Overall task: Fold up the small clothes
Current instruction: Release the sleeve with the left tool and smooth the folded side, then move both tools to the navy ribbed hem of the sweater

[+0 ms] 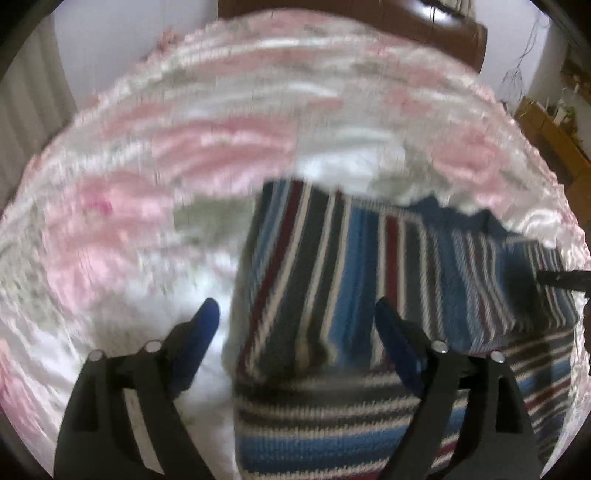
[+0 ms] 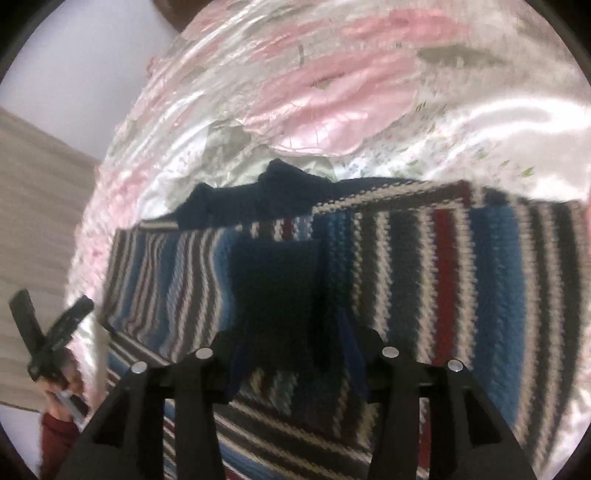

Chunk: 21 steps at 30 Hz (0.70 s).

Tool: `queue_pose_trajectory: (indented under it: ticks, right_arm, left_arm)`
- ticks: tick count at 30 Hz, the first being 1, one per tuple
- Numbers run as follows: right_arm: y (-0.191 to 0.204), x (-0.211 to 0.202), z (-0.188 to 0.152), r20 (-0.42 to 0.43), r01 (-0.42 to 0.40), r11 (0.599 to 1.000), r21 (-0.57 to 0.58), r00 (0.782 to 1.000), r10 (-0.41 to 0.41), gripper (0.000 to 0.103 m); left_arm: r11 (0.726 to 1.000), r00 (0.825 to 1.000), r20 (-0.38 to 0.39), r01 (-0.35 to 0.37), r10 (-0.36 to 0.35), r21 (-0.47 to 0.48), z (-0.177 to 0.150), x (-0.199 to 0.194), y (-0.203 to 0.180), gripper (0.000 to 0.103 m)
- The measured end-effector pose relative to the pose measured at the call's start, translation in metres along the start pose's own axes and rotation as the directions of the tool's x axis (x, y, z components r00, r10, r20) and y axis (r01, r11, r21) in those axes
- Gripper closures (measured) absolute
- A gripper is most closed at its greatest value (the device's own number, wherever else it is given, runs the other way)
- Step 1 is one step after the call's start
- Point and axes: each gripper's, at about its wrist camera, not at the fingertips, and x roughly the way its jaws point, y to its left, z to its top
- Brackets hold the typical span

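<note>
A knitted sweater with blue, grey, white and dark red stripes lies on the bed, one sleeve folded across its body. In the right wrist view the sweater shows a navy collar at its far edge and a navy cuff on the body. My left gripper is open above the sweater's left edge, one finger over the bedspread and one over the knit. My right gripper hovers with its jaws apart just short of the navy cuff. The left gripper also appears there, open, held by a hand in a red sleeve.
A shiny pink, white and grey floral bedspread covers the bed all around the sweater. A brown headboard stands at the far end. Cardboard boxes are on the right, a wooden floor beside the bed.
</note>
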Motion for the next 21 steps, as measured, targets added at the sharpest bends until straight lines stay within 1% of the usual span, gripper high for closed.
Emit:
queue_pose_trajectory:
  ticks: [4, 5, 6, 7, 8, 9, 10, 11, 12, 13, 14, 15, 16, 17, 18, 21]
  right_arm:
    - [-0.003, 0.021, 0.012, -0.030, -0.033, 0.999, 0.037, 0.999, 0.034, 0.057]
    - [-0.004, 0.023, 0.014, -0.027, -0.038, 0.999, 0.037, 0.999, 0.039, 0.064]
    - [-0.003, 0.026, 0.017, -0.027, -0.040, 0.999, 0.034, 0.999, 0.040, 0.077]
    - [-0.002, 0.027, 0.018, -0.022, -0.025, 0.999, 0.031, 0.999, 0.025, 0.084]
    - [0.001, 0.024, 0.020, 0.002, -0.009, 1.000, 0.013, 1.000, 0.009, 0.092]
    - [0.006, 0.020, 0.019, 0.020, -0.016, 1.000, -0.012, 1.000, 0.016, 0.096]
    - [0.011, 0.014, 0.018, 0.046, -0.026, 0.999, -0.044, 0.999, 0.028, 0.096]
    - [0.022, 0.002, 0.014, 0.096, -0.045, 0.993, -0.110, 0.994, 0.056, 0.096]
    - [0.028, -0.004, 0.011, 0.127, -0.057, 0.986, -0.154, 0.989, 0.077, 0.096]
    - [0.033, -0.010, 0.008, 0.153, -0.051, 0.981, -0.187, 0.985, 0.080, 0.096]
    - [0.035, -0.012, 0.007, 0.169, -0.016, 0.980, -0.198, 0.984, 0.051, 0.096]
    - [0.034, -0.009, 0.008, 0.172, 0.049, 0.981, -0.190, 0.985, -0.016, 0.096]
    - [0.028, -0.004, 0.009, 0.164, 0.092, 0.981, -0.168, 0.984, -0.064, 0.096]
    - [0.020, 0.005, 0.012, 0.134, 0.131, 0.983, -0.125, 0.984, -0.114, 0.096]
    - [0.012, 0.013, 0.013, 0.110, 0.139, 0.986, -0.094, 0.986, -0.128, 0.096]
    - [-0.006, 0.026, 0.013, 0.071, 0.095, 0.995, -0.029, 0.993, -0.093, 0.095]
  left_arm:
    - [1.000, 1.000, -0.030, -0.004, 0.005, 0.017, 0.012, 0.022, -0.013, 0.016]
    - [1.000, 0.999, -0.036, 0.002, -0.001, 0.021, 0.012, 0.027, -0.016, 0.016]
    - [1.000, 0.999, -0.048, 0.010, -0.009, 0.025, 0.010, 0.034, -0.022, 0.016]
    - [1.000, 0.998, -0.063, 0.009, -0.008, 0.028, 0.009, 0.041, -0.024, 0.016]
    - [1.000, 0.997, -0.080, 0.001, 0.001, 0.028, 0.008, 0.047, -0.025, 0.016]
    - [1.000, 0.996, -0.092, -0.003, 0.006, 0.026, 0.006, 0.053, -0.024, 0.016]
    - [1.000, 0.994, -0.107, -0.007, 0.010, 0.022, 0.005, 0.059, -0.023, 0.016]
    - [1.000, 0.993, -0.118, -0.013, 0.015, 0.017, 0.002, 0.064, -0.021, 0.016]
    - [1.000, 0.992, -0.121, -0.020, 0.022, 0.014, -0.001, 0.068, -0.018, 0.016]
    - [1.000, 0.993, -0.119, -0.022, 0.024, 0.017, -0.003, 0.069, -0.016, 0.016]
    - [0.999, 0.993, -0.116, -0.025, 0.028, 0.023, -0.003, 0.070, -0.016, 0.016]
    - [0.999, 0.993, -0.112, -0.031, 0.034, 0.031, -0.005, 0.070, -0.017, 0.016]
    - [0.999, 0.993, -0.111, -0.036, 0.041, 0.039, -0.005, 0.071, -0.018, 0.016]
    - [0.998, 0.993, -0.112, -0.043, 0.048, 0.048, -0.006, 0.071, -0.020, 0.016]
    - [0.997, 0.992, -0.114, -0.055, 0.062, 0.062, -0.007, 0.073, -0.023, 0.016]
    - [0.995, 0.989, -0.123, -0.069, 0.077, 0.073, -0.005, 0.076, -0.024, 0.016]
